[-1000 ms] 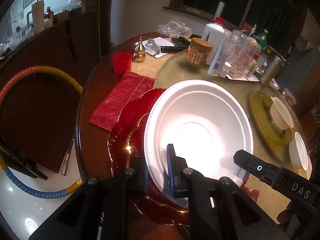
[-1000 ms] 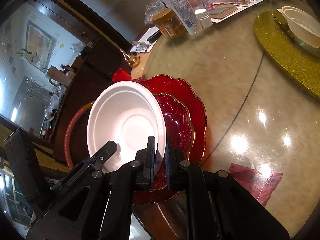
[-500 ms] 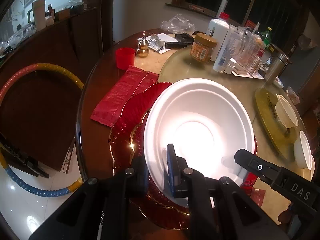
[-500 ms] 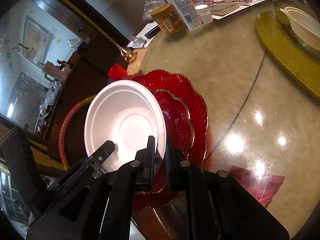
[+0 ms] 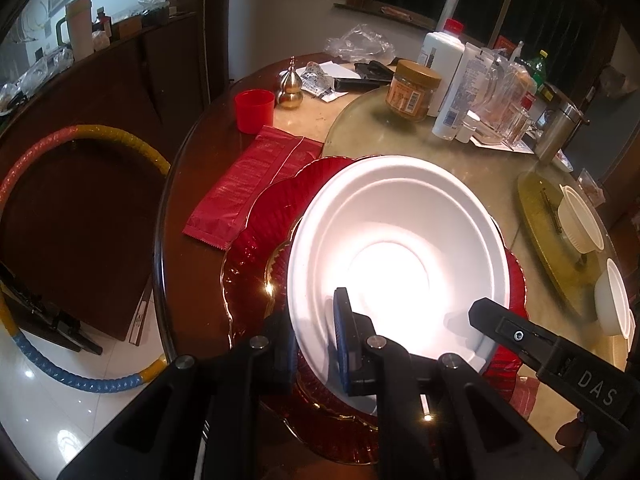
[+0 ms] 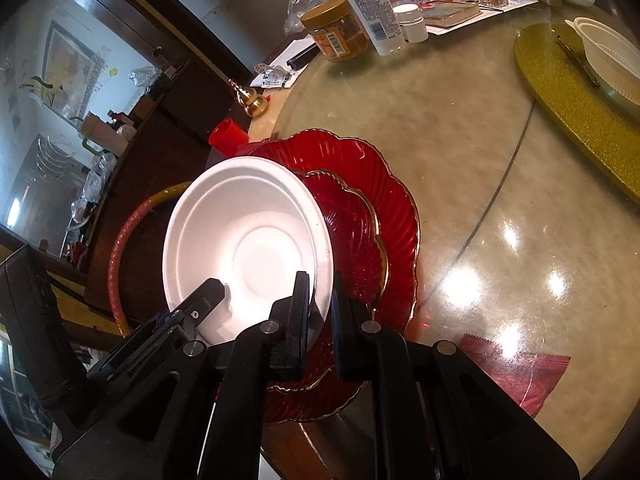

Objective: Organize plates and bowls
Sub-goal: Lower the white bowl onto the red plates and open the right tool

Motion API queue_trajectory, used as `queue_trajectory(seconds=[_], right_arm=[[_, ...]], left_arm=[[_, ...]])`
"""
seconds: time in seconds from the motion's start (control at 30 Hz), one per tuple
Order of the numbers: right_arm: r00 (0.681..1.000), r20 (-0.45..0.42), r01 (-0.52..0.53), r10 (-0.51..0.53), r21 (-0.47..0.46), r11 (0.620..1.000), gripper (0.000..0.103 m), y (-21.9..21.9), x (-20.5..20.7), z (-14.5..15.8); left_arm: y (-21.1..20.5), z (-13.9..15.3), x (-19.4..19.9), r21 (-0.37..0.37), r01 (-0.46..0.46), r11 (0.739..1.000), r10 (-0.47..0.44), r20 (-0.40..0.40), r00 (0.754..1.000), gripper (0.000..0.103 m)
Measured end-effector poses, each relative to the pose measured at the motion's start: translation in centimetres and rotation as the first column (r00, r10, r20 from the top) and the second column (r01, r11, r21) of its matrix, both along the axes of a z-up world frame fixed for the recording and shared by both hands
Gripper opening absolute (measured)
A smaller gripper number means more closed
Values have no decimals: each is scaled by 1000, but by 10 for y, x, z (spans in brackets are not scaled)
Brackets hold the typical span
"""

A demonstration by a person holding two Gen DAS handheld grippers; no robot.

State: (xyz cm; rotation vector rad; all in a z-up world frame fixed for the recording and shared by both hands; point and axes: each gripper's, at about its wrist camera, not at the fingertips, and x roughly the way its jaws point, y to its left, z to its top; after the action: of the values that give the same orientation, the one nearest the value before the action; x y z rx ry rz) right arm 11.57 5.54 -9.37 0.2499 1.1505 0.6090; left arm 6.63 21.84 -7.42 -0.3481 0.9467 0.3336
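Left wrist: red cup (image 5: 254,111) beyond white plate (image 5: 400,248)

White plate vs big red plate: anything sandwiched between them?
Yes. A smaller gold-rimmed red plate lies between the white plate and the large red plate, clearest in the right wrist view.

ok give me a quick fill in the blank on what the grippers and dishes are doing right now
1. Both the left gripper and the right gripper are shut on the rim of the ____ foam bowl.
2. Under it lie two scalloped ____ glass plates with gold edges.
3. The small white plastic bowl sits on a glittery ____ round mat.

Missing words: white; red; gold
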Motion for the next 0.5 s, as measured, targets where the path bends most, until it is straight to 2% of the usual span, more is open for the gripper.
queue_trajectory(seconds=[0.5], right_arm=[[1000,-3,11,-11,-13,1000,10,1,2,-3]], left_arm=[[2,-6,4,0,2,1000,-2,-22,1000,16]])
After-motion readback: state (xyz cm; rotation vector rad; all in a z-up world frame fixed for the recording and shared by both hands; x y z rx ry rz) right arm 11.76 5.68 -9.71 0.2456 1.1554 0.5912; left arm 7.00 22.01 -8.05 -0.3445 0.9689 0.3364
